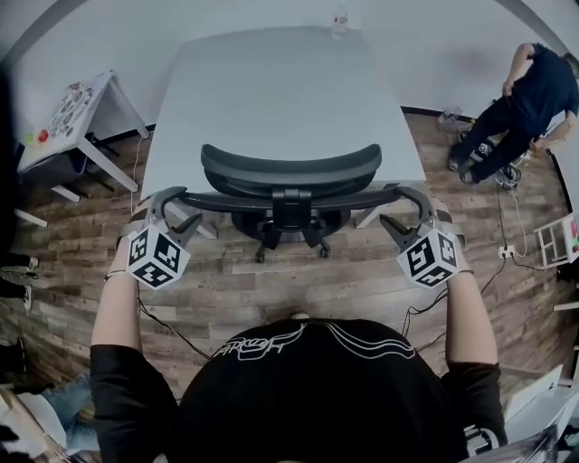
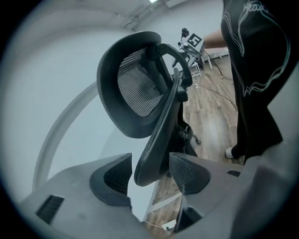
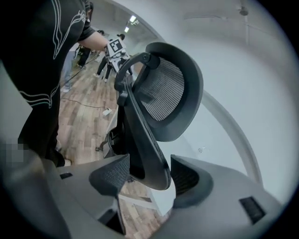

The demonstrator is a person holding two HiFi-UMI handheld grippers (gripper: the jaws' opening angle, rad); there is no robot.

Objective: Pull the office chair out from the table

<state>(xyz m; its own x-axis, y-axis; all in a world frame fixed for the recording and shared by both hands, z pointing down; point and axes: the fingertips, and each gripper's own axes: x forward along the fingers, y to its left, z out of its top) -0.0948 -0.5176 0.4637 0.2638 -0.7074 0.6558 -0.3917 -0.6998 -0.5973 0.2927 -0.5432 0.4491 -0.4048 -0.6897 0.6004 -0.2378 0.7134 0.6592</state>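
Left gripper [image 2: 150, 175], right gripper [image 3: 149, 176]: jaws wide apart, each straddling one side edge of the office chair [image 1: 289, 172] backrest, not clamped. Script on the shirt [image 1: 308, 389], bottom centre, is unreadable.

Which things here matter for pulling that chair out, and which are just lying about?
Part of the job:
office chair, tucked in at the table
left tongs and right tongs, open around the ends of the chair's back

Just lying about:
clear bottle at the table's far edge
small side table
crouching person
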